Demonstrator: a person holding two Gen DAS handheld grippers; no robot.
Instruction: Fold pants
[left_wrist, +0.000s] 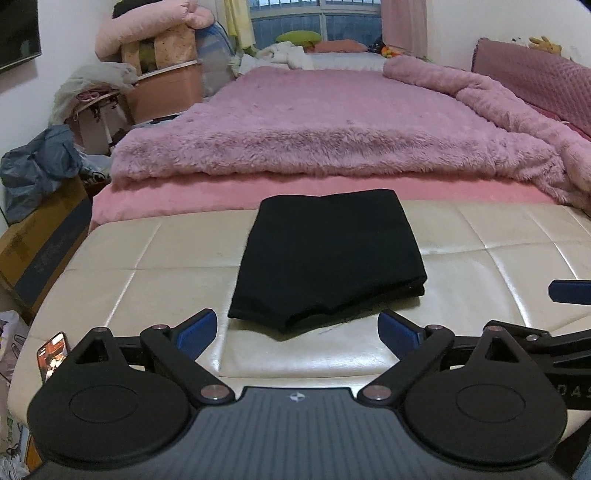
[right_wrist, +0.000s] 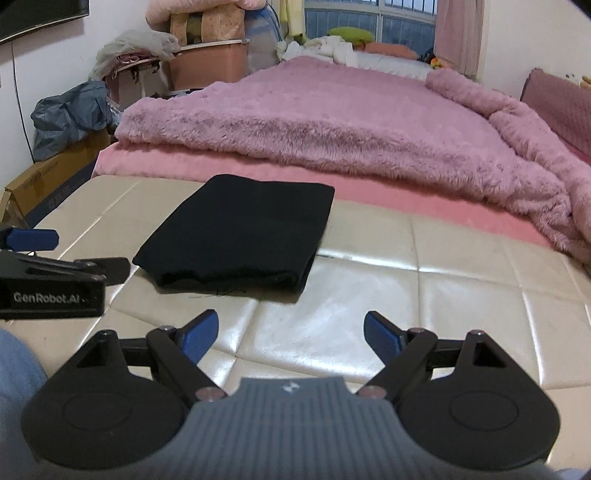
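The black fabric pants (left_wrist: 327, 260), already folded into a compact rectangular stack, lie on the cream tufted leather bench (left_wrist: 498, 258), in the centre of your left wrist view and straight ahead of your left gripper (left_wrist: 297, 328). That gripper's blue-padded fingers (left_wrist: 197, 328) stand wide apart, holding nothing, just short of the stack's near edge. The stack's long axis runs away from you toward the fluffy pink blanket (left_wrist: 332, 122) in the upper half of the frame.

From your right gripper (right_wrist: 291, 332), also spread wide and empty, the pants (right_wrist: 240, 232) sit ahead and to the left of centre, so your left gripper is the nearer one and is lined up with them; the right would have to swing leftward to reach them.

The right wrist view gives you the stack's right side and its layered near edge with a few loose threads, plus your left gripper's body at mid left. The left wrist view shows only one blue finger of the right gripper at the right edge. Judging by this, the folding looks finished or nearly so.
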